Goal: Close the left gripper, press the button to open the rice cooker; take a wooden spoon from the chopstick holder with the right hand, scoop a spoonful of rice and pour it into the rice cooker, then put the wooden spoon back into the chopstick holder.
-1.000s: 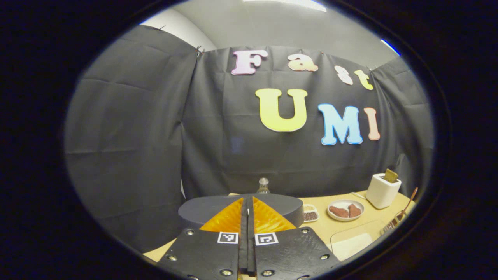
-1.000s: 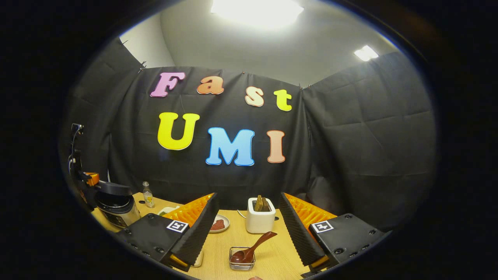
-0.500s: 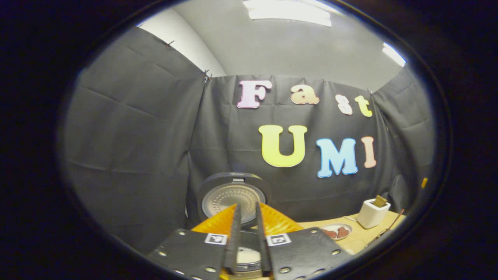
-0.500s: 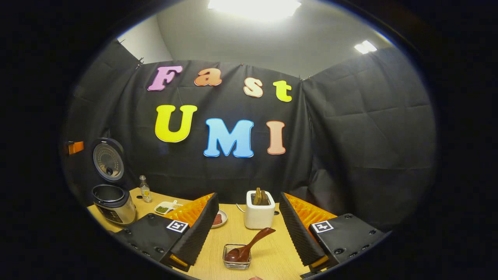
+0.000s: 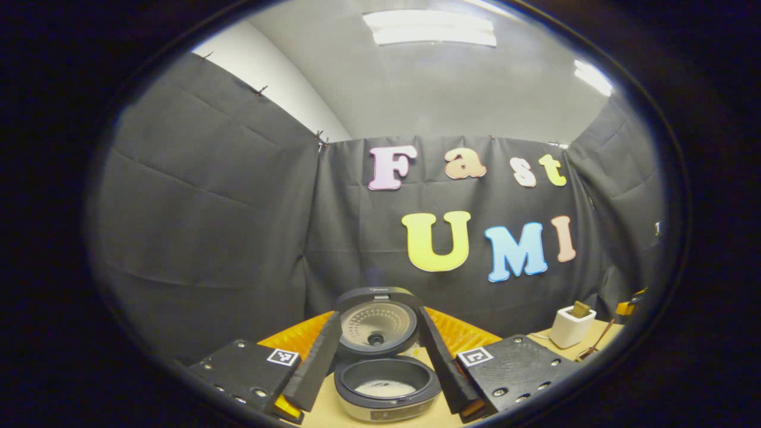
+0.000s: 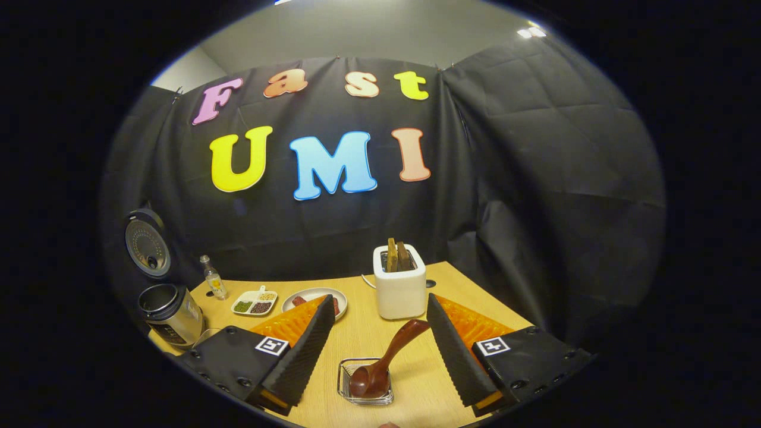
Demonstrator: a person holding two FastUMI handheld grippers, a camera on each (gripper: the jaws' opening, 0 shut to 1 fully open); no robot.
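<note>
With the rice cooker (image 5: 387,380) lid up, you held both grippers' fingers apart, the right gripper (image 6: 380,342) lined up over the wooden spoon (image 6: 383,362) for the pickup.

The wooden spoon (image 6: 386,359) looks glossy and smooth in a shiny wire chopstick holder (image 6: 365,382); the table (image 6: 368,333) is matt pale wood; the rice cooker (image 6: 171,312) has brushed metal walls.

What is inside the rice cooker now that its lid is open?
In the left gripper view, the rice cooker stands open, and a pale, whitish layer lies at the bottom of its dark inner pot. The front wall hides the nearest part of the bottom. I cannot tell what the layer is.
</note>
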